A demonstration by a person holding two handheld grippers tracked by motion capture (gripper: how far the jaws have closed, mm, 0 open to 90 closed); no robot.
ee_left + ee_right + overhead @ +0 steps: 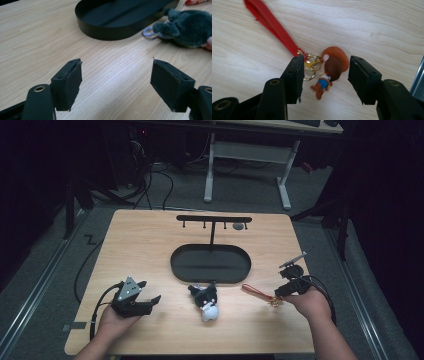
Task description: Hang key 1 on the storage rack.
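**A:** Where's the figure keychain (329, 72) relative to the black oval tray (210, 265)?

**B:** On the wooden table (145, 245), to the right of the tray and nearer the person, close to the table's right edge. Its red strap (255, 292) runs back toward the tray. The right gripper (324, 77) stands over it with the little figure and its gold clasp between the jaws. The jaws are part closed, with a gap on either side of the figure; the pads are not pressing it.

**B:** And the left gripper (116, 82)?

**A:** Left of the tray, toward the near edge, jaws spread wide with bare wood between them. A black and white plush toy (206, 301) lies just in front of the tray's near rim, between the two grippers.

**A:** How much room is there?

**B:** Wide bare wood lies left of the tray. Right of it the strip is narrower. A black hook rack (214, 219) rises from the tray's far side.

**A:** And past the table?

**B:** Grey floor with cables, a white desk frame (247, 167) behind the tray, darkness on both sides.
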